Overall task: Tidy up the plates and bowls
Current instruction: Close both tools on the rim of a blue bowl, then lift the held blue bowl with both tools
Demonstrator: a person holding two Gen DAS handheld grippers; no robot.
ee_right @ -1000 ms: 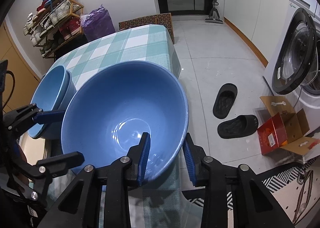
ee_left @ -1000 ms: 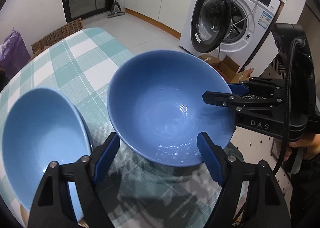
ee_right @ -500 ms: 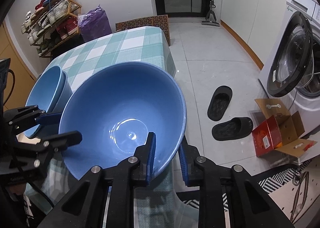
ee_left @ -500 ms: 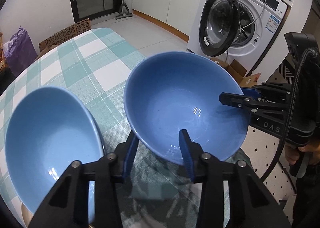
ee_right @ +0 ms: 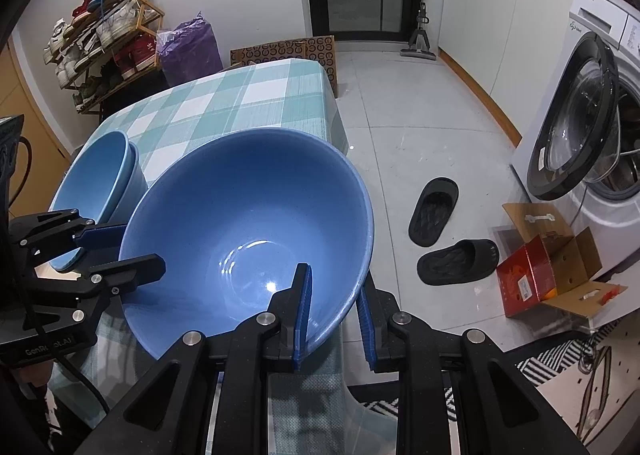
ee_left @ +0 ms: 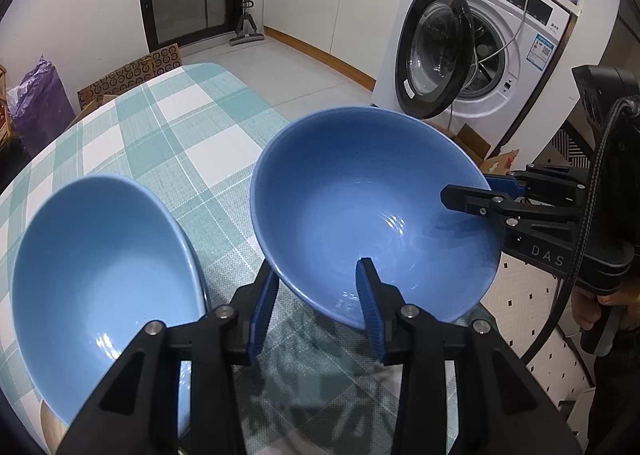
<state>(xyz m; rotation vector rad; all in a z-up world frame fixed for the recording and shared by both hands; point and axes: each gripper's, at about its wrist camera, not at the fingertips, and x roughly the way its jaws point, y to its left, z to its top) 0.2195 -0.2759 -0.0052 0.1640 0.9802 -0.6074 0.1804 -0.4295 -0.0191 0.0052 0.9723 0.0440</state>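
Observation:
A dark blue bowl (ee_left: 360, 207) (ee_right: 248, 215) is held tilted over the near corner of the checked table (ee_left: 180, 123) (ee_right: 256, 95), with both grippers on it. My left gripper (ee_left: 316, 307) (ee_right: 132, 251) is shut on its rim, one pad under the outer wall and one inside. On the opposite rim my right gripper (ee_right: 334, 315) (ee_left: 480, 189) is shut the same way. Two stacked light blue bowls (ee_left: 104, 267) (ee_right: 96, 183) stand on the table just left of the dark bowl. I cannot tell whether the dark bowl's base touches the cloth.
A washing machine (ee_left: 472, 47) (ee_right: 580, 127) with its door open stands to the right. On the floor lie two black slippers (ee_right: 434, 211) and an open red cardboard box (ee_right: 548, 267). A shoe rack (ee_right: 104, 35) and a purple bag (ee_right: 192, 47) stand beyond the table.
My left gripper's jaws went from wide apart to closed on the dark bowl's near rim. The right jaws narrowed onto the opposite rim. The bowl has barely moved.

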